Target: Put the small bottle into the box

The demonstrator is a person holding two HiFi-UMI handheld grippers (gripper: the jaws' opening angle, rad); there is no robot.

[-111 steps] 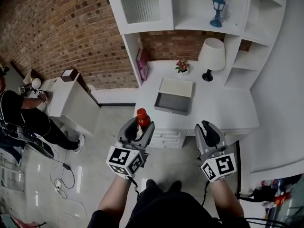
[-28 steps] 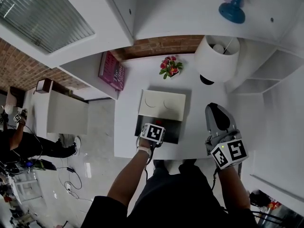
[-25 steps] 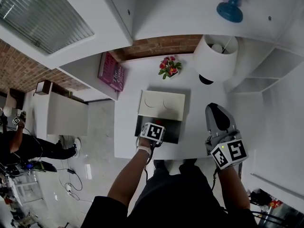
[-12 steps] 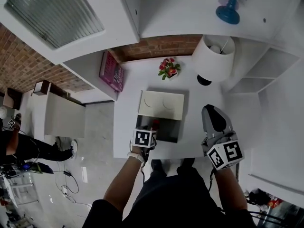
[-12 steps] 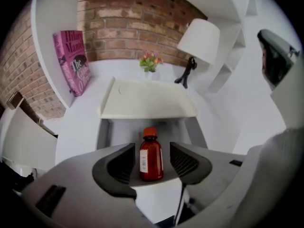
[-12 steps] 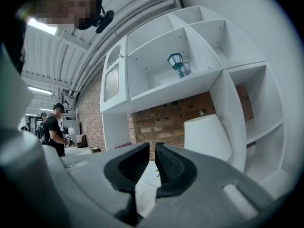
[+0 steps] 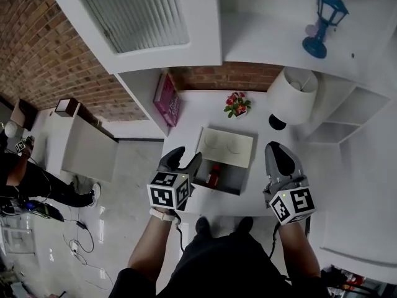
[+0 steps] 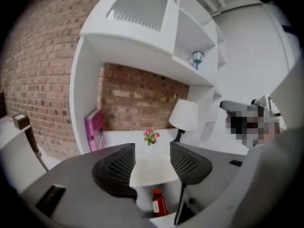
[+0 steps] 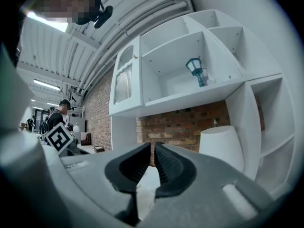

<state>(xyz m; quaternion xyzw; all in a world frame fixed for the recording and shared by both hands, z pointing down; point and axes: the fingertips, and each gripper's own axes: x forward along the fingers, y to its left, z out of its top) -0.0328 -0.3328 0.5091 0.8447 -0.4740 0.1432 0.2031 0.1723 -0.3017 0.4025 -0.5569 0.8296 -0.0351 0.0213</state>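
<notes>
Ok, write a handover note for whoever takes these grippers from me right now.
Left gripper: jaws apart, empty, at the box's near left corner.
Right gripper: jaws closing to a narrow gap, nothing between them, to the right of the box.
Small bottle: upright inside the box, free of both grippers.
Box: on the white desk, white lid open behind it.
Done: the bottle is in the box.
Left: probably nothing, unless the lid should be shut.
</notes>
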